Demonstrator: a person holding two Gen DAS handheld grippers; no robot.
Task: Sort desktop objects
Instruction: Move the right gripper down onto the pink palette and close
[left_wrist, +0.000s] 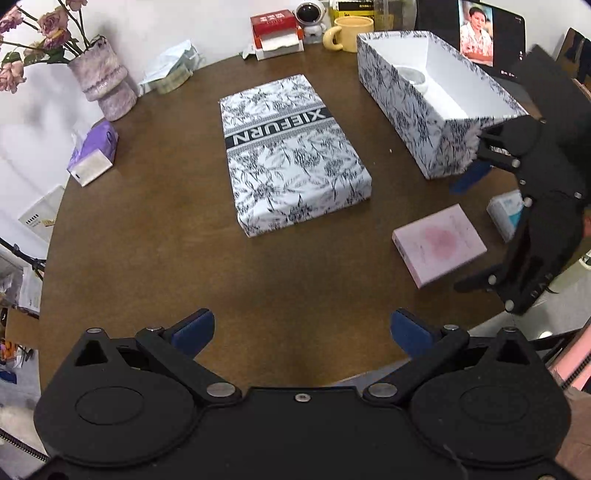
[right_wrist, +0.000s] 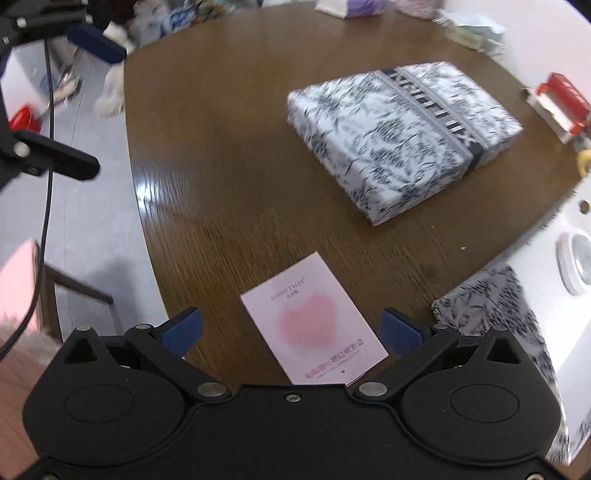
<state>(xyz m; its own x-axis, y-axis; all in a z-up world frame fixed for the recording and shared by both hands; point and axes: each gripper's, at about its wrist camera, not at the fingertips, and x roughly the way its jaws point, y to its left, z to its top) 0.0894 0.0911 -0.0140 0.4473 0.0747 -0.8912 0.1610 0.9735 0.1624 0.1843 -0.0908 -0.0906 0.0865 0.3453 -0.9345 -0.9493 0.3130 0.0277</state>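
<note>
- 2 grippers show over a round brown table (left_wrist: 147, 240), both with blue pads spread wide and nothing between them.
- left gripper (left_wrist: 302, 332) hangs released above the near edge of the table, over bare wood, well apart from every object.
- right gripper (right_wrist: 291, 332) is likewise released; its jaws stand to either side of a pink box (right_wrist: 314, 325) with a heart print, and neither pad touches it. in the left wrist view the same gripper (left_wrist: 476, 221) comes in from the right edge, and one blue pad (left_wrist: 469, 179) sits just beside the near corner of the open patterned box (left_wrist: 417, 122).
- the pink box (left_wrist: 439, 245) lies flat near the right edge of the table, beside a pale blue and white packet (left_wrist: 504, 210) that the gripper partly hides.
- the open patterned box stands at the far right of the table; 1 white round object (left_wrist: 415, 79) lies inside at its far end.
- its lid (left_wrist: 295, 155), with the same black and white leaf print and the band "xiefurn", lies flat in the middle of the table, apart from the box.
- along the far edge stand a red and white box (left_wrist: 275, 33), a small astronaut figure (left_wrist: 310, 18) and a yellow mug (left_wrist: 349, 33).
- at the left edge sit a purple tissue pack (left_wrist: 94, 151), a vase (left_wrist: 105, 79) of dried roses and a crumpled packet (left_wrist: 171, 68).
- a screen (left_wrist: 487, 37) stands behind the open box.
</note>
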